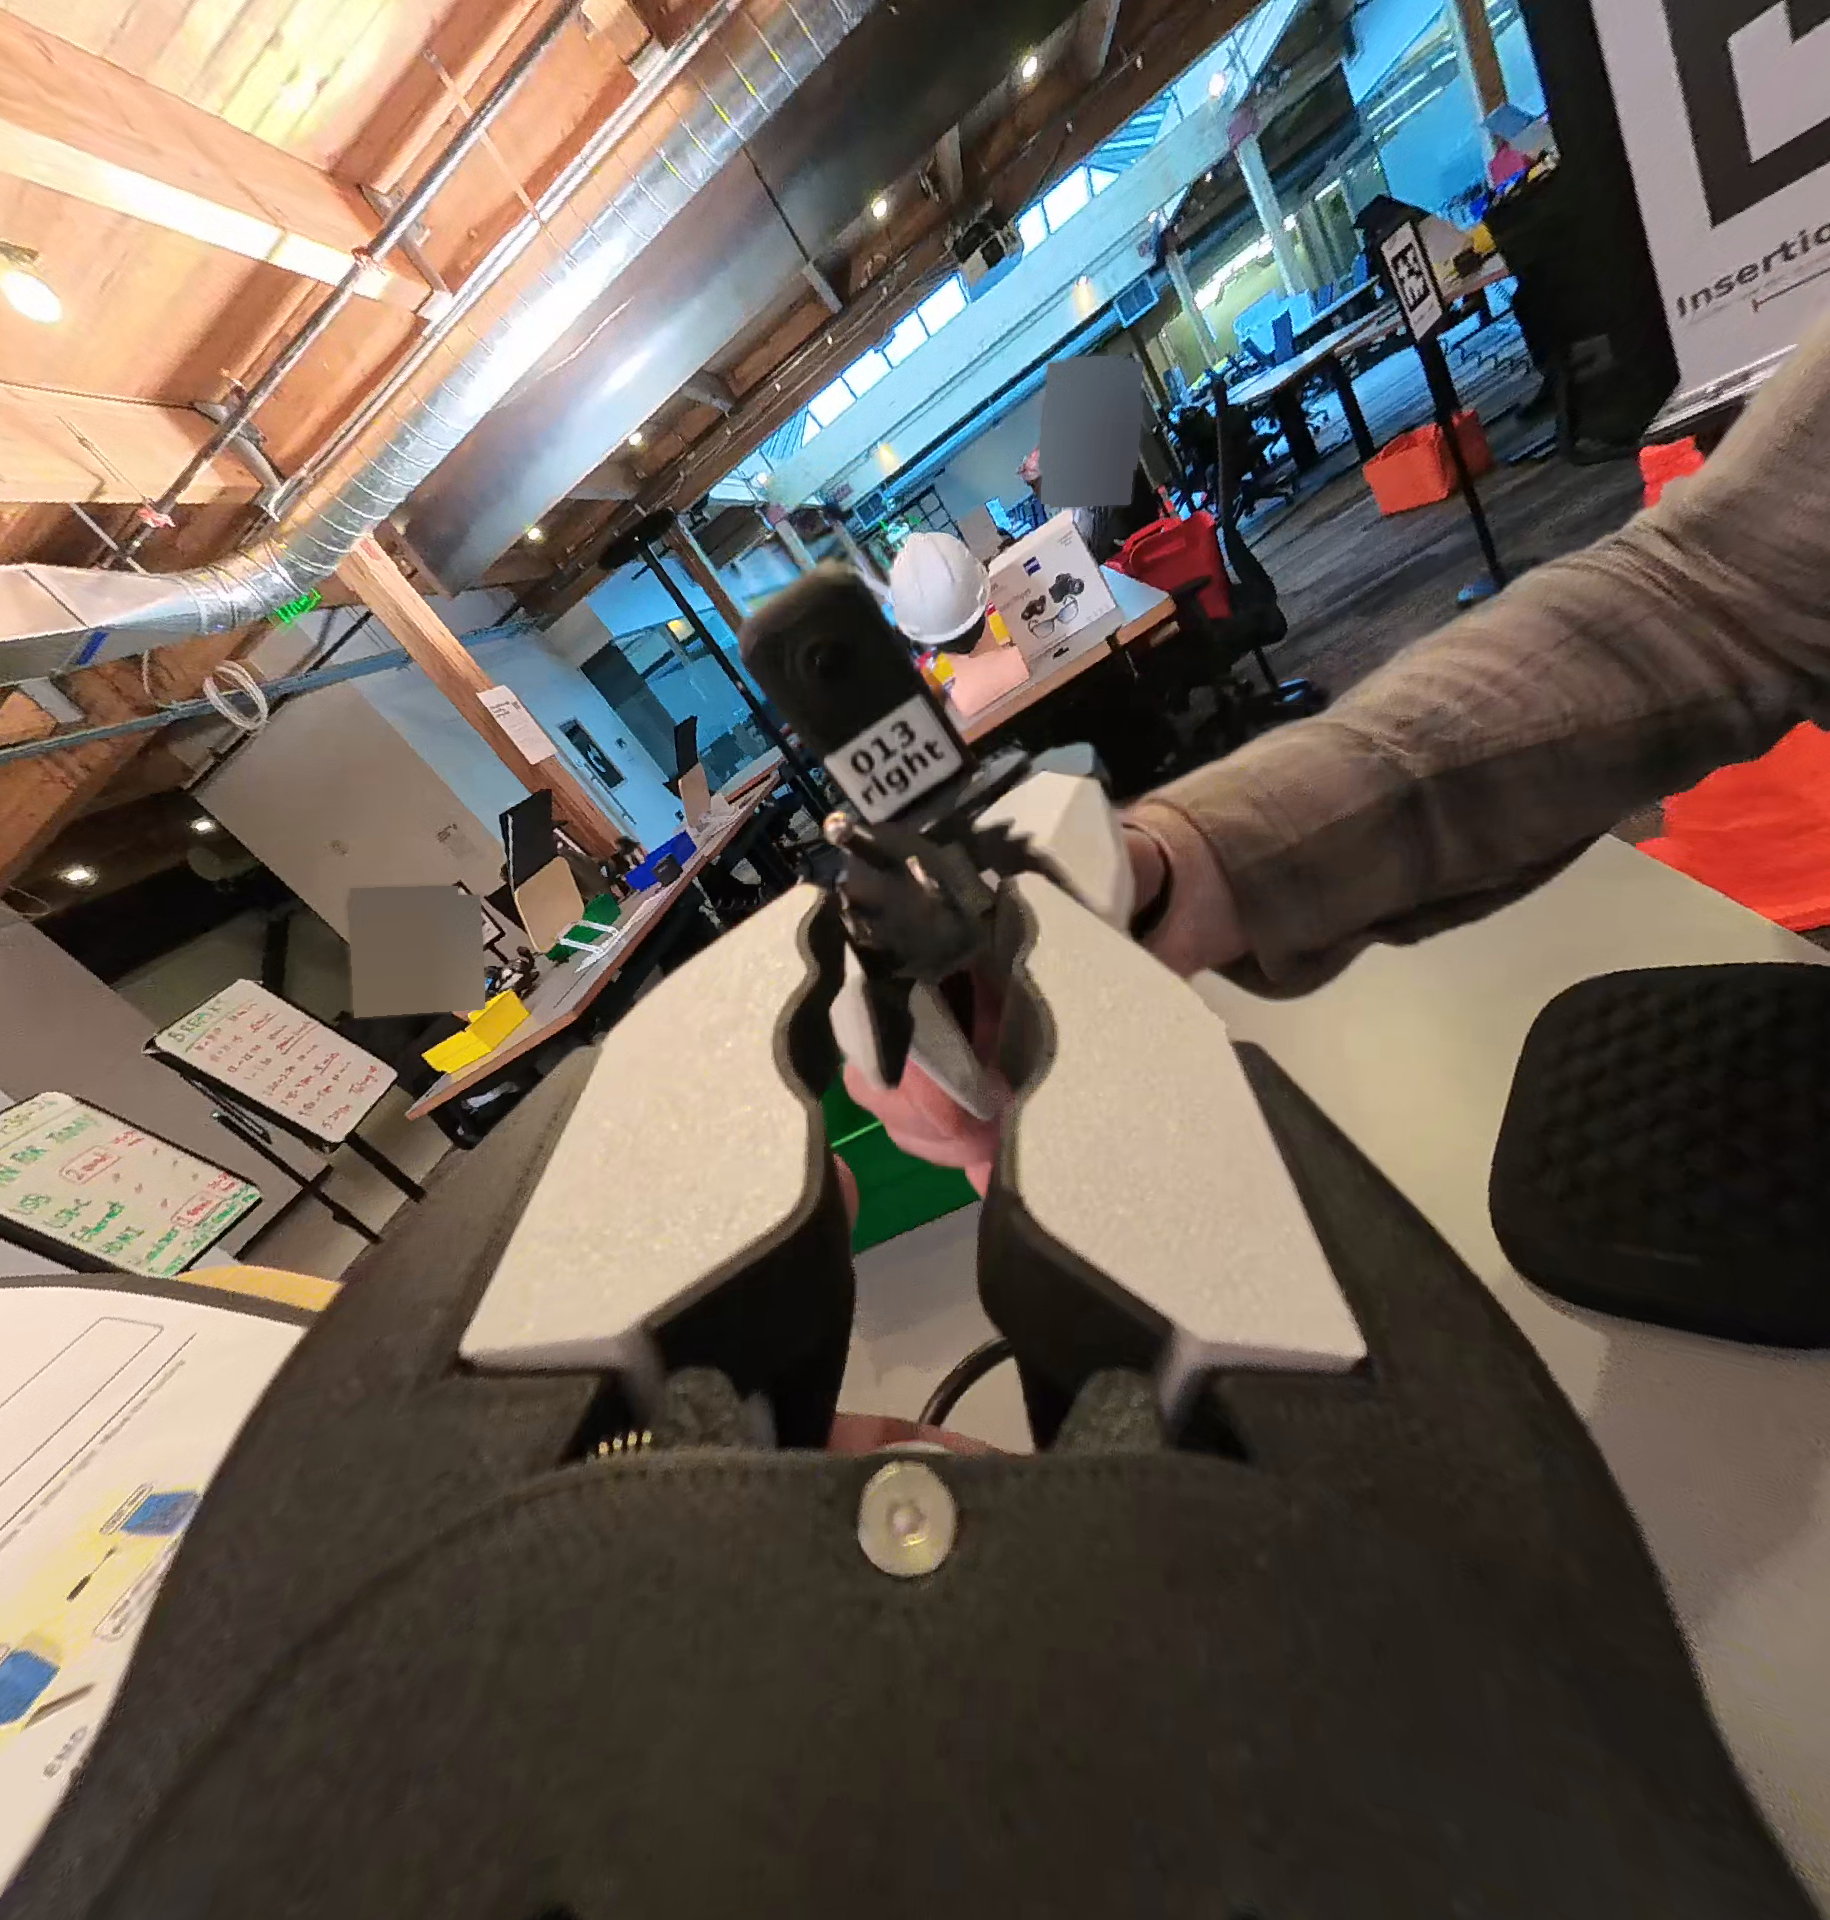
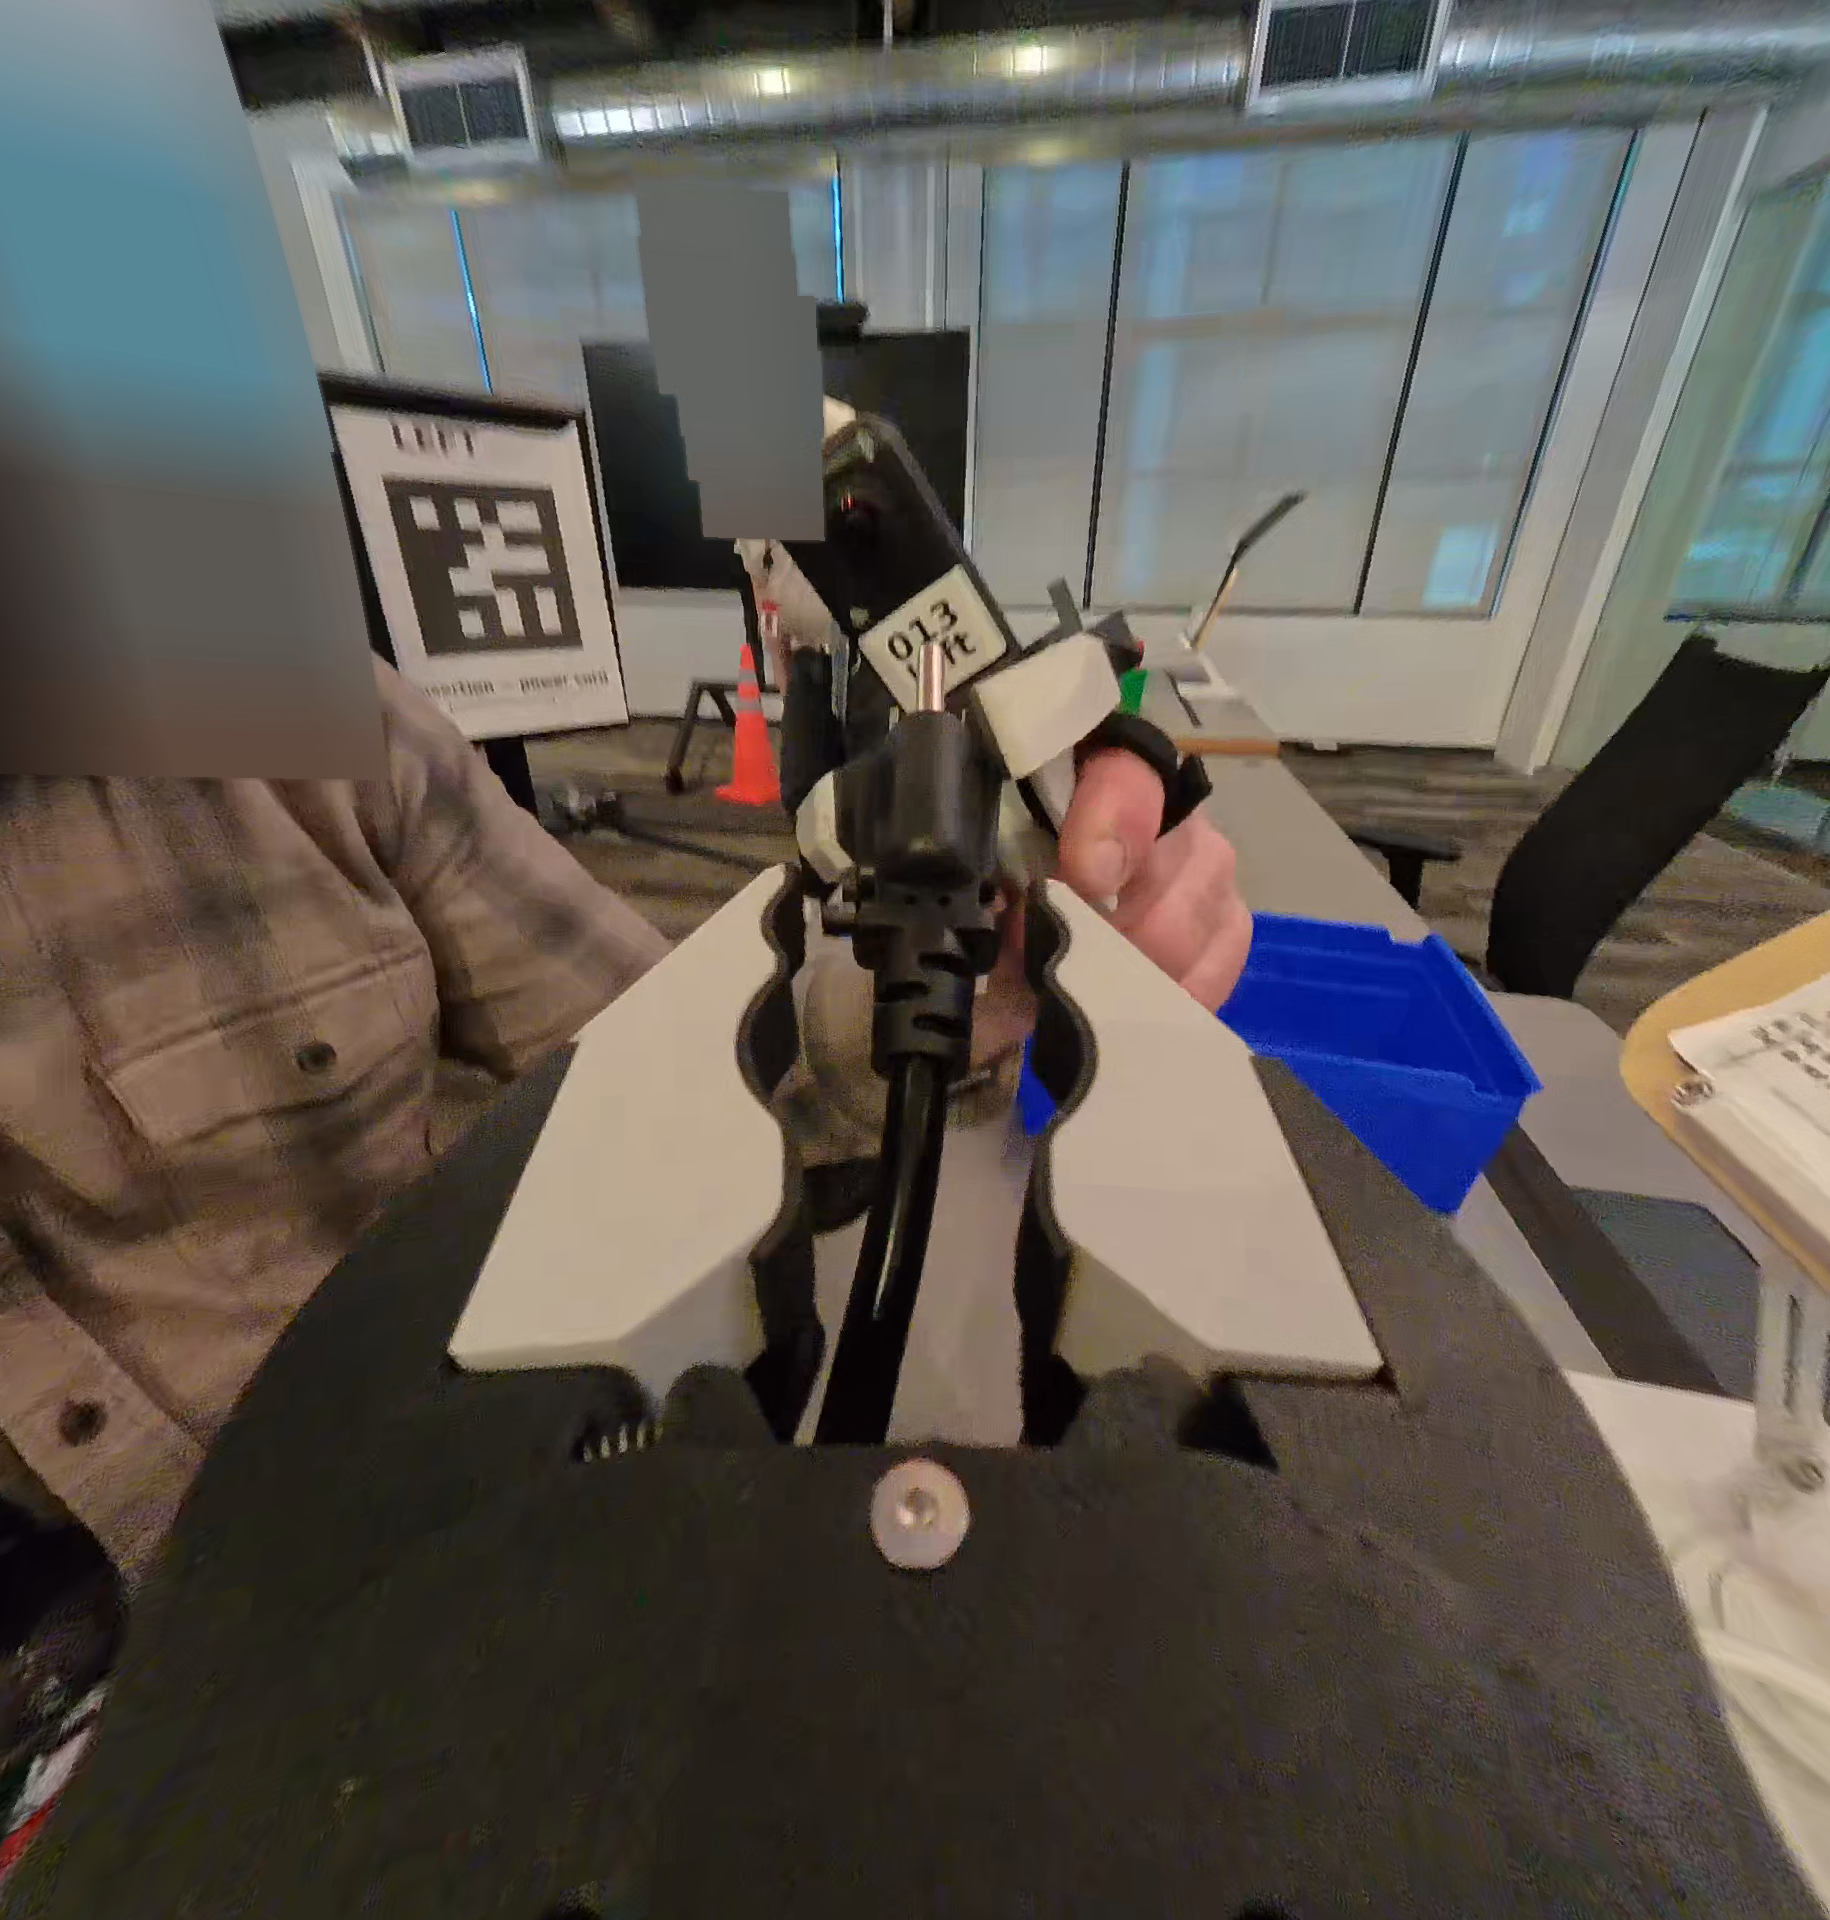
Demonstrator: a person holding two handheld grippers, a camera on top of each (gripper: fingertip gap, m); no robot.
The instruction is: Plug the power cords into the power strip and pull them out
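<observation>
The power cord [image 2: 916, 914] and its plug were glossy black, with silver prongs. Either side of the cord, the right gripper [image 2: 916, 935] had white fingers [image 2: 641, 1174] on a black body. Right of the cord sat a bright blue bin [image 2: 1389, 1049]; left of it, a grey-beige plaid shirt [image 2: 215, 987].

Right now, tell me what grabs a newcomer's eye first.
A black power plug stands centre in the right wrist view, between the tips of the right tool, cord trailing back toward the camera. A bright blue bin sits right of it; in the left wrist view a white hard hat shows far back.
</observation>
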